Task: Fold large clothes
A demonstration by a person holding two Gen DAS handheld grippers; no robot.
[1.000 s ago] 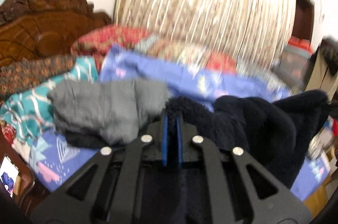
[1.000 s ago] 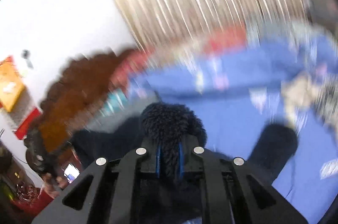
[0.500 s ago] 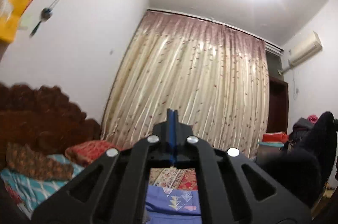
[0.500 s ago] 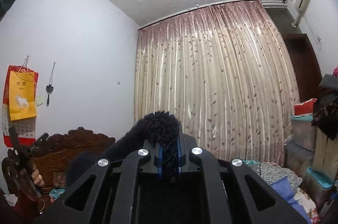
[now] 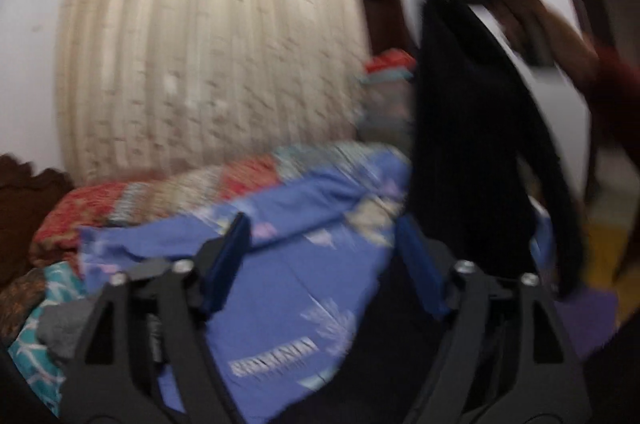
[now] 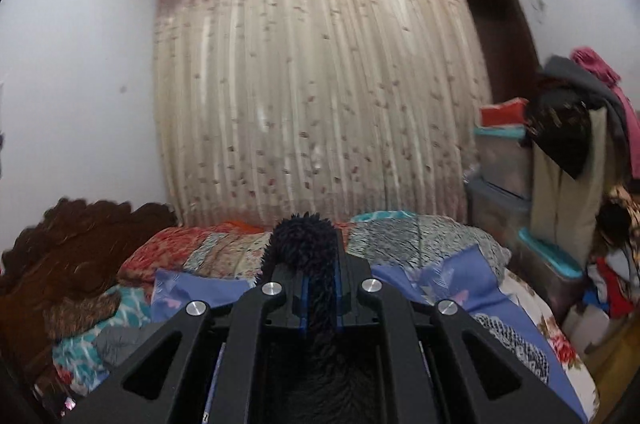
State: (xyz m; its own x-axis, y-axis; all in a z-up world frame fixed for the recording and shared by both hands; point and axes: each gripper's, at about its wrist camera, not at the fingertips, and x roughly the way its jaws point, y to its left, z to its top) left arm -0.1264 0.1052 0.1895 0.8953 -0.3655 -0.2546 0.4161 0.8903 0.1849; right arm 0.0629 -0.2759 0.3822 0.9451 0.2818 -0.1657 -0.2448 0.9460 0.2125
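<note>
A dark navy fleece garment (image 5: 476, 144) hangs in the air at the right of the left wrist view, held up by my other hand. My left gripper (image 5: 324, 256) is open and empty above the blue bedsheet (image 5: 296, 288); its blue pads stand far apart. In the right wrist view my right gripper (image 6: 319, 284) is shut on a fuzzy edge of the navy fleece garment (image 6: 304, 240), which sticks up between the pads and drops below the view.
A bed with a blue patterned sheet (image 6: 448, 280) and red patterned quilts (image 6: 176, 256) lies ahead. A carved wooden headboard (image 6: 60, 248) is at the left. A grey folded garment (image 5: 60, 328) lies at the left. Stacked storage boxes (image 6: 504, 168) and hung clothes stand at the right.
My left gripper has let go of the fleece and opened wide, and it has tilted down toward the bed. My right gripper stays shut on the fleece and has tilted down a little.
</note>
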